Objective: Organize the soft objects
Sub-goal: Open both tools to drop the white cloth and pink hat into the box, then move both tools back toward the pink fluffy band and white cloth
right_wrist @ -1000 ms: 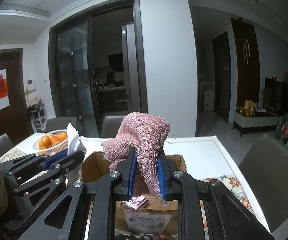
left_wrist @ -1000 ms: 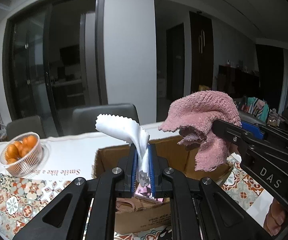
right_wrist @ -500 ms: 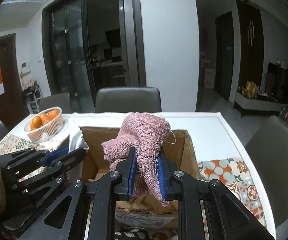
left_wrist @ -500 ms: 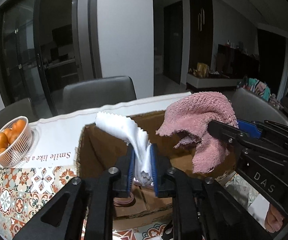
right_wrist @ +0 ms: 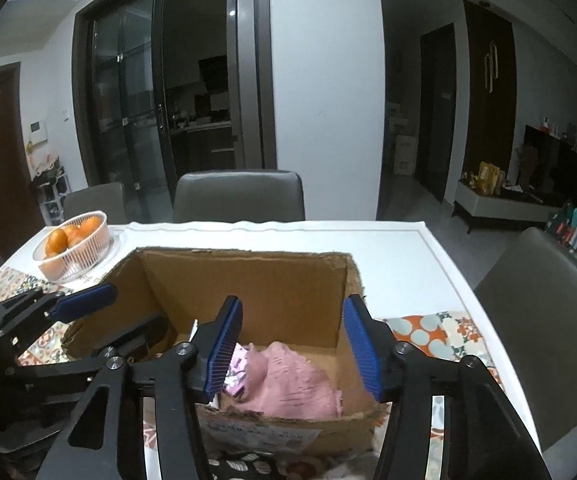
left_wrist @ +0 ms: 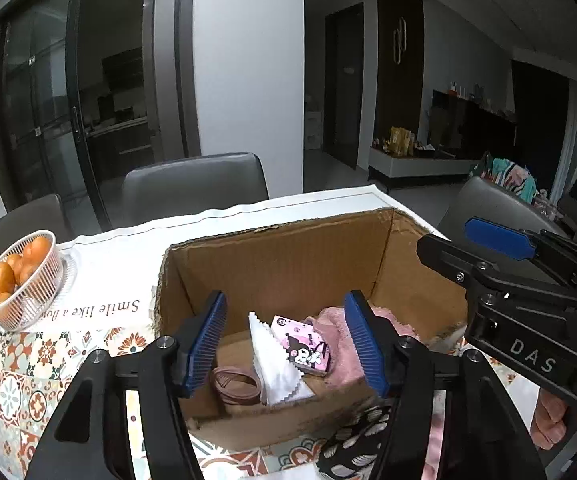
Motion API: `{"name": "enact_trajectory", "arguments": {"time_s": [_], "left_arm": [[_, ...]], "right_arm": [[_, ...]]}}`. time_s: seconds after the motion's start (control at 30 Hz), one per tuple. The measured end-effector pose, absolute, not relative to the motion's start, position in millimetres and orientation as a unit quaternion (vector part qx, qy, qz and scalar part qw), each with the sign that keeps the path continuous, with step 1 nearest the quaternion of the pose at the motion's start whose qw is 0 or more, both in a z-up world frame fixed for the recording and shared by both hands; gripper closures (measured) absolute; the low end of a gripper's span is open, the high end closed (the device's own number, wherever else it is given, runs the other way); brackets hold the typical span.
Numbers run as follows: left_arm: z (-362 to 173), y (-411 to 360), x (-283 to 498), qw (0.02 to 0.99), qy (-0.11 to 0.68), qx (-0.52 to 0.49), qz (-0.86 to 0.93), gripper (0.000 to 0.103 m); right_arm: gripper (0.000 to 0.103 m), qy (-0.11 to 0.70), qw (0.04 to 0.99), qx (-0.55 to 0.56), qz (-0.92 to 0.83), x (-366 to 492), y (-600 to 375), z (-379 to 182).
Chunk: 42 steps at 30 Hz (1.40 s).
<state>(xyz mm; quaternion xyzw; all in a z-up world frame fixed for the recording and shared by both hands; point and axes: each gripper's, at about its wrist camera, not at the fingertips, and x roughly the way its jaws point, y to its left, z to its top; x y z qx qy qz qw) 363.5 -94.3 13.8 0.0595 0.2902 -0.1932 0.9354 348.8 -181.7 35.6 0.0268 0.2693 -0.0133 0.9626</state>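
Observation:
An open cardboard box [left_wrist: 288, 256] stands on the table; it also shows in the right wrist view [right_wrist: 248, 276]. Inside lie a white zigzag-edged cloth [left_wrist: 274, 368], a pink towel [right_wrist: 288, 380], a small pink cartoon packet [left_wrist: 304, 346] and a pink band [left_wrist: 234, 384]. My left gripper [left_wrist: 288, 340] is open and empty over the box's near edge. My right gripper [right_wrist: 292, 344] is open and empty above the towel; it shows at the right in the left wrist view [left_wrist: 500, 248].
A white basket of oranges [left_wrist: 24, 276] sits at the table's left, also in the right wrist view [right_wrist: 74, 244]. A black patterned cloth [left_wrist: 352, 440] lies in front of the box. Grey chairs [right_wrist: 240, 196] stand around the table [right_wrist: 400, 256].
Both grippers opened over the box. The white cloth dropped from the left one and the pink towel from the right one; both now lie inside the box.

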Motion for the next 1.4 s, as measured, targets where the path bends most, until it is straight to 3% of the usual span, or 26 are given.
{"name": "enact_trajectory", "arguments": {"time_s": [0.63, 0.73, 1.4], "left_arm": [[52.9, -71.2, 291.0, 0.953, 0.238, 0.058, -0.181, 0.037], [56.1, -65.5, 279.5, 0.956, 0.226, 0.060, -0.175, 0.037], [39.5, -38.4, 209.7, 0.965, 0.214, 0.056, -0.144, 0.035]], "right_arm": [[0.046, 0.221, 0.973, 0.052, -0.031, 283.4, -177.7, 73.4], [0.040, 0.209, 0.976, 0.049, -0.038, 270.5, -173.0, 77.9], [0.038, 0.214, 0.974, 0.065, -0.035, 216.7, -159.7, 63.9]]}}
